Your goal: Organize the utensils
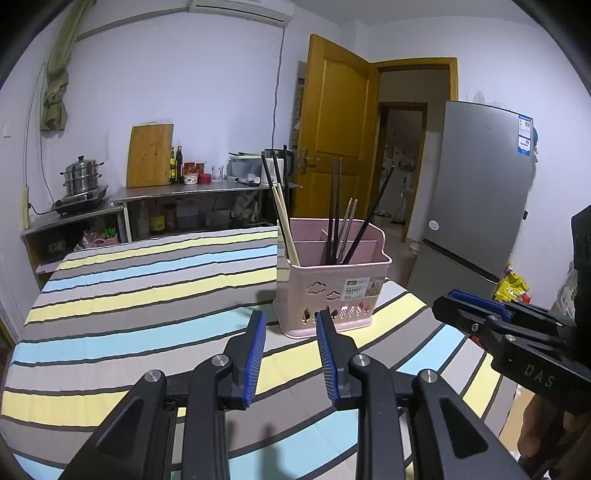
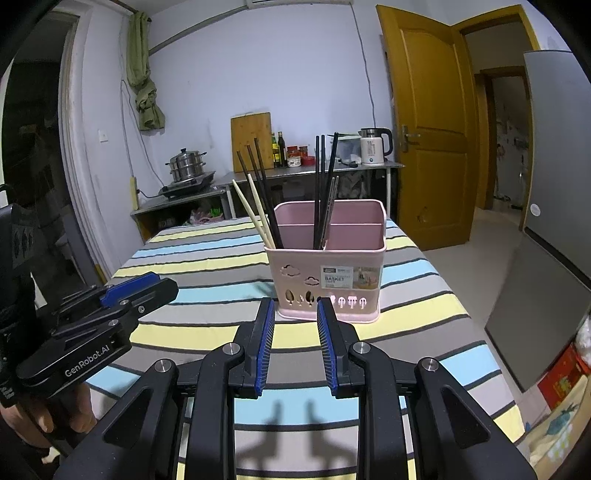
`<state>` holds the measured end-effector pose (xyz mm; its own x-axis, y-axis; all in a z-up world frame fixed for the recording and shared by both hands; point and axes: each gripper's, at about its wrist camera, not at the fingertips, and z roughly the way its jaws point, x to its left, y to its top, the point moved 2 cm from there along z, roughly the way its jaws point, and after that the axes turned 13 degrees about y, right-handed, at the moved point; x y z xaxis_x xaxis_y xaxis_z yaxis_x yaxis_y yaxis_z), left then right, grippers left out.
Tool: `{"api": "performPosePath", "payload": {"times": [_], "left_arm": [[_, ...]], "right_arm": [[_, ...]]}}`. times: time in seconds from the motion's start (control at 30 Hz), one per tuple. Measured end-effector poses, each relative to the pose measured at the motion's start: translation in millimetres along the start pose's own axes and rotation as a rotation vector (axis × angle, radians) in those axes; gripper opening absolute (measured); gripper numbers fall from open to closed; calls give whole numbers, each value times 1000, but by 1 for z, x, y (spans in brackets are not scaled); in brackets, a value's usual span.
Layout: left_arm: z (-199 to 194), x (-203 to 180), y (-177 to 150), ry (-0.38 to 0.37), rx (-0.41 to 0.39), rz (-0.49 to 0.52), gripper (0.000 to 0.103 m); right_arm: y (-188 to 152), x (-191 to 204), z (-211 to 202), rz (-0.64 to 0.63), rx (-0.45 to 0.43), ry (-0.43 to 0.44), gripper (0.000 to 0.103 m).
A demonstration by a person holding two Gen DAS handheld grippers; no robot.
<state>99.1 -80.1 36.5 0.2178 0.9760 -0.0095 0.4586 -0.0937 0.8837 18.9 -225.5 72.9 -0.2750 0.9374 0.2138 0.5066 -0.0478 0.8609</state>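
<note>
Both the left gripper (image 1: 290,319) and the right gripper (image 2: 294,306) hovered spread and empty before the pink utensil basket (image 2: 327,266) of chopsticks (image 2: 321,188).

Pale lilac walls (image 1: 207,74) close the room, with an air conditioner (image 1: 240,9) high up and a knotted green curtain (image 2: 144,77) hanging in the left corner. Along the back wall a steel counter (image 1: 207,190) carries a bamboo cutting board (image 1: 149,155) leaning upright, bottles (image 1: 176,164), a white kettle (image 2: 373,146) near its right end, and a stacked steamer pot (image 1: 81,175) on a lower shelf at its left end. At the right an ochre wooden door (image 2: 432,122) stands open beside a grey refrigerator (image 1: 480,192), over a light tiled floor (image 2: 480,236).
</note>
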Motion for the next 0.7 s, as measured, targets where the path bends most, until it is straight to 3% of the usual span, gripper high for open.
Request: {"api": "performPosePath", "payload": {"times": [0.7], "left_arm": [[2,4,-5,5,-1,-15,28]], "right_arm": [[-5,-2,3,5,6,-5,24]]}}
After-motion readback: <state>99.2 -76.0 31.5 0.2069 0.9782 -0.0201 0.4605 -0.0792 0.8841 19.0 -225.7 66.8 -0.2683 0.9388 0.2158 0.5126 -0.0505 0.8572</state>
